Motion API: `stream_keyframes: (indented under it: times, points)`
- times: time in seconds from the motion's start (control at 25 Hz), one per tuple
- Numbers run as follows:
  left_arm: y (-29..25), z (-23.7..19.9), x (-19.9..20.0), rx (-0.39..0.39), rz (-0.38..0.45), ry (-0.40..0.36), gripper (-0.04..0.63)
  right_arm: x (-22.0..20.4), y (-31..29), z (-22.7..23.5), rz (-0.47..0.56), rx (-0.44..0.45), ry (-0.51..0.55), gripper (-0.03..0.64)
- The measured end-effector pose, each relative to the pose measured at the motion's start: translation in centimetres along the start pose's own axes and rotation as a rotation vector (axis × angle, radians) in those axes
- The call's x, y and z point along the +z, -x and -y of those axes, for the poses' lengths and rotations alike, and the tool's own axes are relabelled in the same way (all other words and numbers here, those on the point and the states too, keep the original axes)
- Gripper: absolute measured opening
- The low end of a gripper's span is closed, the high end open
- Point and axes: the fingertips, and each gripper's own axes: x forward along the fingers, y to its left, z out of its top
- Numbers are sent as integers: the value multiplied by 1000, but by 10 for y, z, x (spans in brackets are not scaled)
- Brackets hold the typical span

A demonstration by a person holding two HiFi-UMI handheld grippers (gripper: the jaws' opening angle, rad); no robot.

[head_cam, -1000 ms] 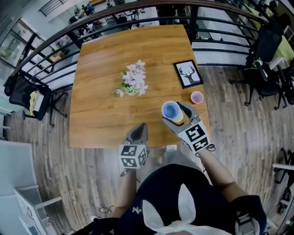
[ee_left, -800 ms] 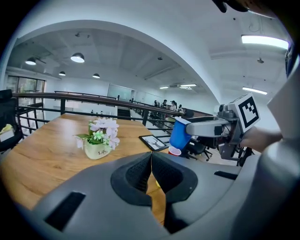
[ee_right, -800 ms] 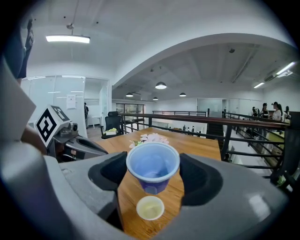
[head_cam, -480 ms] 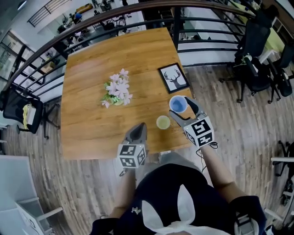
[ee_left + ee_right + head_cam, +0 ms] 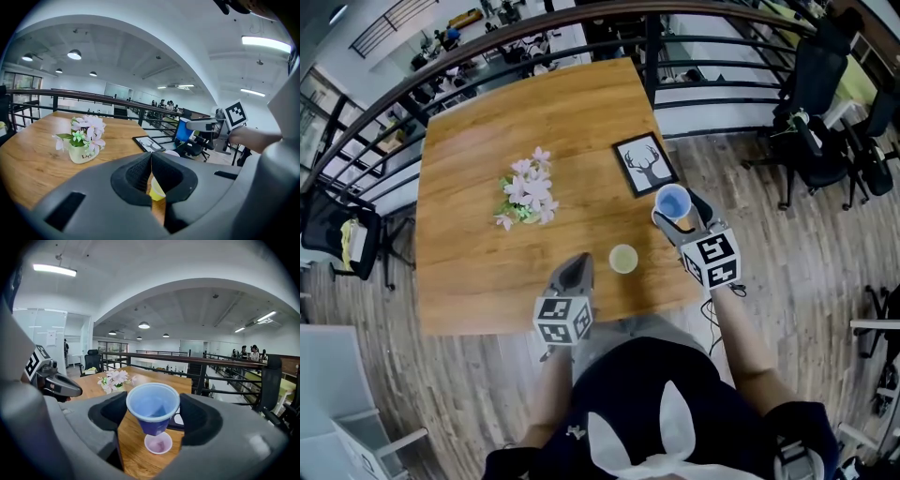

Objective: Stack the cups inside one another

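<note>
We grip a plain blue cup in our right claw over a pink cup, our left claw closed, empty.

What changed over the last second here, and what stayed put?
The right claw, shut on the blue cup, carried it rightward, away from the yellow cup, to above the pink cup. Nothing was released. Left claw, shut and empty, flowers and picture frame stayed put.

One blue cup, one yellow cup, one pink cup, one flower pot, one framed picture
</note>
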Motion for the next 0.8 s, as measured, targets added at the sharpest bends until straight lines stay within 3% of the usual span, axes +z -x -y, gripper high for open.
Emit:
stream_keyframes:
  times: [0.8]
  points:
    - [-49,-8,26,-116,-62,-51,20,-40,-40,22,-70,-67,-108,347]
